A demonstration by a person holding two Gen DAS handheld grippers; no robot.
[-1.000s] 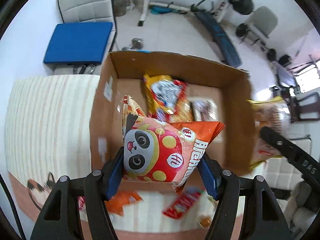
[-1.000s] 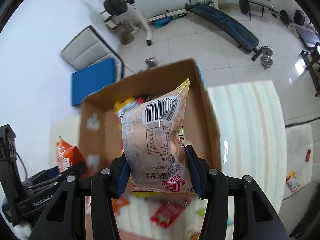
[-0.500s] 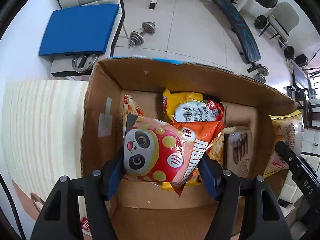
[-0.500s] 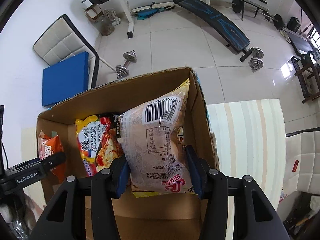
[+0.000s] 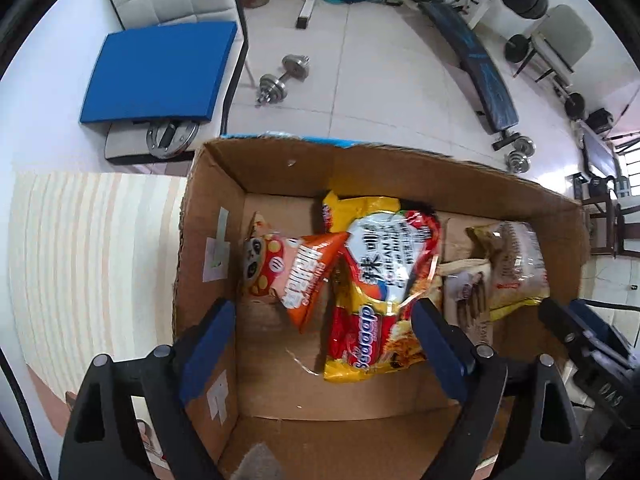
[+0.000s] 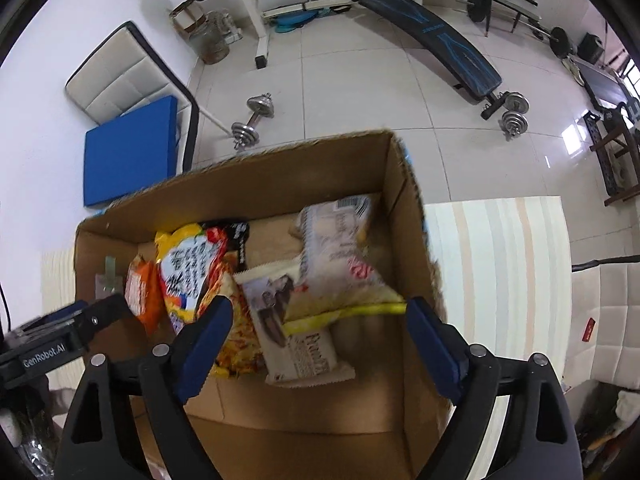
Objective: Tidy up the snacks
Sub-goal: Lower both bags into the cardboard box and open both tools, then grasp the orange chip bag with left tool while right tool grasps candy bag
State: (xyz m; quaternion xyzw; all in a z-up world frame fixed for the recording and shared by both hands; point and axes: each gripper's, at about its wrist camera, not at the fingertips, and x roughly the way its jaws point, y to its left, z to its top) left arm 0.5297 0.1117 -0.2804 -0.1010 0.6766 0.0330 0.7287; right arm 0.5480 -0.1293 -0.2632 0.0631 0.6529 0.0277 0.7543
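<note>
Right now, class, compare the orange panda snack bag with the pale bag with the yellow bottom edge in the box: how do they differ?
The panda bag is orange-red with a cartoon face; the pale bag is see-through with a barcode. The panda bag lies near the left wall of the cardboard box, the pale bag near the right wall. Both lie loose inside the box, clear of the opening left gripper and right gripper.

We hold left gripper (image 5: 324, 340) pointing steeply down, jaws opening, blue pads (image 5: 206, 344) spread wide, nothing pressed between them; right gripper (image 6: 316, 344) likewise aimed down, jaws opening, pads (image 6: 434, 346) clear of any contact. Our right gripper's finger shows at right edge of left view; left gripper body shows at left edge of right view
</note>
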